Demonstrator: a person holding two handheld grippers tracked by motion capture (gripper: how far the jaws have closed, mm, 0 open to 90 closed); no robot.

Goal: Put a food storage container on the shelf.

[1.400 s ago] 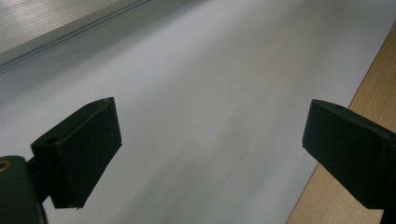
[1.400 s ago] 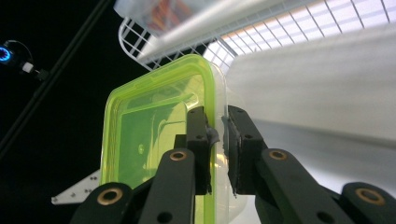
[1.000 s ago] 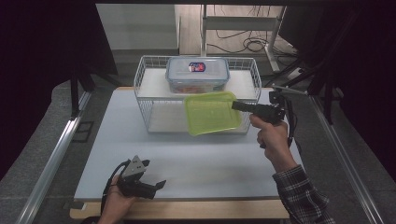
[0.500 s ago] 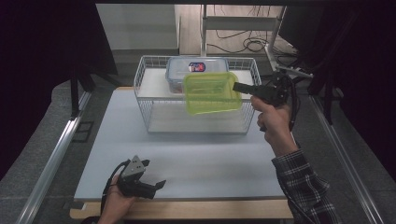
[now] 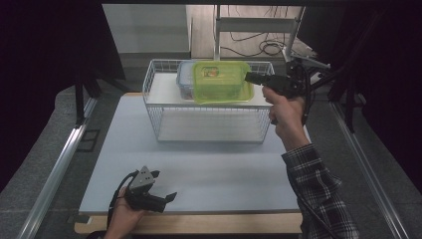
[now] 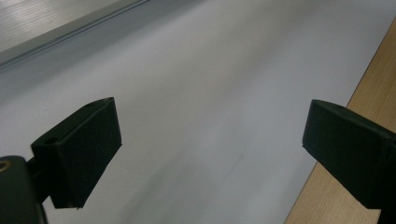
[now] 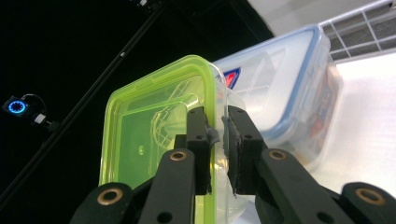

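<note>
My right gripper [image 5: 251, 77] [image 7: 217, 135] is shut on the rim of a green-lidded clear container [image 5: 220, 81] [image 7: 159, 135], held in the air over the back of a white wire basket [image 5: 209, 134]. Behind it, on the basket's upper shelf, lies a blue-rimmed clear container [image 5: 185, 79] [image 7: 285, 98] with a label. My left gripper [image 5: 166, 198] [image 6: 210, 154] rests low on the white table top [image 5: 224, 174] near its front left, open, with nothing between its jaws.
The wire basket stands at the back middle of the table. A wooden front edge [image 5: 199, 223] [image 6: 345, 140] borders the white top. Metal rails [image 5: 59, 164] run along both sides. A frame and cables [image 5: 263, 45] lie behind the basket.
My right gripper has carried the green-lidded container up and back, from in front of the basket to above its upper shelf. The left gripper has stayed put.
</note>
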